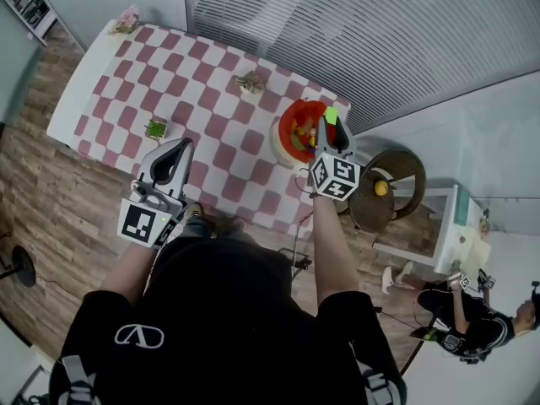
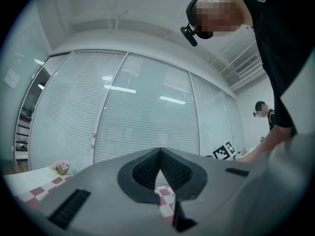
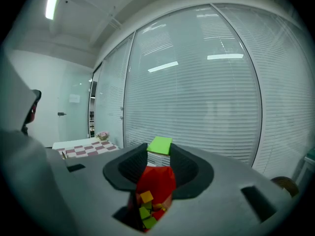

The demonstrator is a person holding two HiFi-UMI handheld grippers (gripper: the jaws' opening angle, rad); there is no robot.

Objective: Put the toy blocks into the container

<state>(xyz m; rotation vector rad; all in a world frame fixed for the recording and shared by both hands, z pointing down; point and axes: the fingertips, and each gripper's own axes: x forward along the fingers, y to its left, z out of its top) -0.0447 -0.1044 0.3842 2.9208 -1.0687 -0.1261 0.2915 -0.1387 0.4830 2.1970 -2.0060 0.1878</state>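
Observation:
A red container stands at the right end of the checkered table, with several yellow and green blocks inside. My right gripper hangs over its right rim, shut on a bright green block. In the right gripper view the green block sits between the jaw tips of the right gripper, and the red container with its blocks lies below. My left gripper is over the table's near edge, shut and empty. In its own view the left gripper points up at the blinds.
Two small potted plants and a pink flower pot stand on the table. To the right, off the table, a round stool carries an orange ball. A white side table and a crouching person are farther right.

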